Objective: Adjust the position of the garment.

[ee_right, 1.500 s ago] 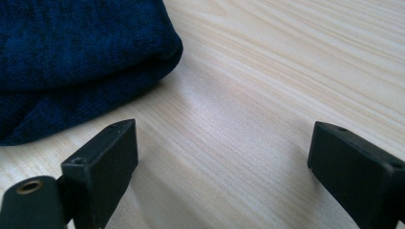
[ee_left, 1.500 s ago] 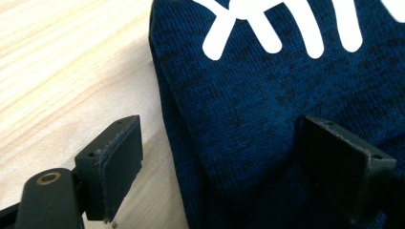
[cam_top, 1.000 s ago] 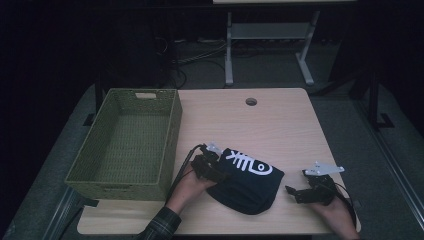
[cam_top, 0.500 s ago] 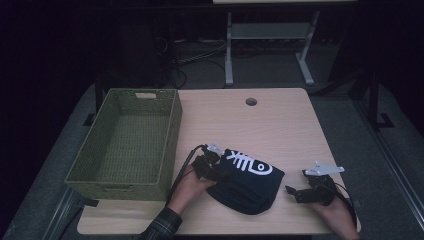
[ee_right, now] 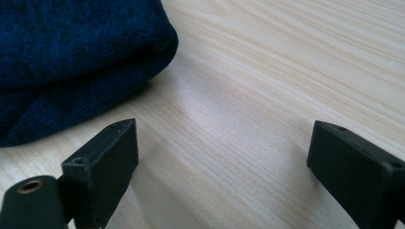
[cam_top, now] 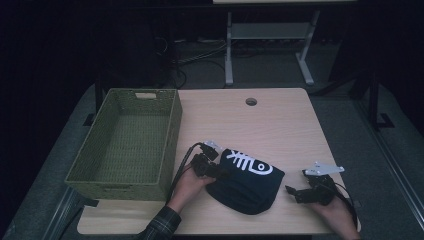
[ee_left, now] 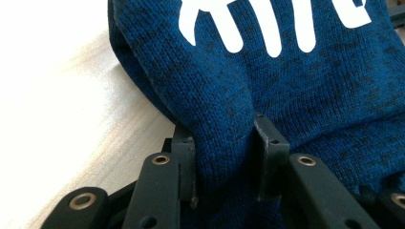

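We pinch the knit hat at its left edge.

Our left gripper (ee_left: 223,143) has a fold of the dark blue hat (cam_top: 246,180) clamped between its jaws, near the table's (cam_top: 280,125) front edge. Our right gripper (ee_right: 224,162) rests spread wide and empty, just right of the hat.

A green woven basket (cam_top: 125,145) sits at the left edge of the wooden table (cam_top: 280,125) — empty inside, with a handle slot in its far wall. Near the table's far edge — a small round hole (cam_top: 251,102).
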A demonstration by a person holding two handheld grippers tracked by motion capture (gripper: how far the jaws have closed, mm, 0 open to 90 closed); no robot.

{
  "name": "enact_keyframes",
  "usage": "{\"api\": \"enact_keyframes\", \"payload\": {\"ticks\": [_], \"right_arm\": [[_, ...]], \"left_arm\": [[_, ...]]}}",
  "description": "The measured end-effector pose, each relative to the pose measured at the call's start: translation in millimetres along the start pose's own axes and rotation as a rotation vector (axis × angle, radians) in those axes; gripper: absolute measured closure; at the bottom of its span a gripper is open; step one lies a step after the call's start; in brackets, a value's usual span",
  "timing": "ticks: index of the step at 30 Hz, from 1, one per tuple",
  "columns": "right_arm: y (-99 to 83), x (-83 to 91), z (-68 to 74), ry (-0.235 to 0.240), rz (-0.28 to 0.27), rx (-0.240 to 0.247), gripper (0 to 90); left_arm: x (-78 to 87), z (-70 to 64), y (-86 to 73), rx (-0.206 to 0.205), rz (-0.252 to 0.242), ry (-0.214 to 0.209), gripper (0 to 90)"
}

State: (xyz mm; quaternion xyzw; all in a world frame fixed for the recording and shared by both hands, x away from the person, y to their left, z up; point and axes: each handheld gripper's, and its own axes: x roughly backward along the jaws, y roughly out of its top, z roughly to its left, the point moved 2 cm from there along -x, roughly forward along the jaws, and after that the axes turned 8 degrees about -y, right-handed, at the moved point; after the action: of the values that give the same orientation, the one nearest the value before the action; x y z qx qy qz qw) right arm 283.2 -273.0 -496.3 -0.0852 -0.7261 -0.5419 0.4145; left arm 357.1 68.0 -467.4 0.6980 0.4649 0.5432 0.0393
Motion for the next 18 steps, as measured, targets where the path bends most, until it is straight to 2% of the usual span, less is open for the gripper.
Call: {"api": "enact_keyframes", "payload": {"ticks": [4,18], "right_arm": [[0.0,0.0,0.0,0.000,0.000,0.000,9.7],[-0.1,0.3,0.3,0.000,0.003,-0.004,9.7]], "left_arm": [[4.8,-4.1,2.9,0.010,-0.021,0.006,67.8],[31.1,-20.4,13.3,-0.010,-0.064,0.007,67.6]]}}
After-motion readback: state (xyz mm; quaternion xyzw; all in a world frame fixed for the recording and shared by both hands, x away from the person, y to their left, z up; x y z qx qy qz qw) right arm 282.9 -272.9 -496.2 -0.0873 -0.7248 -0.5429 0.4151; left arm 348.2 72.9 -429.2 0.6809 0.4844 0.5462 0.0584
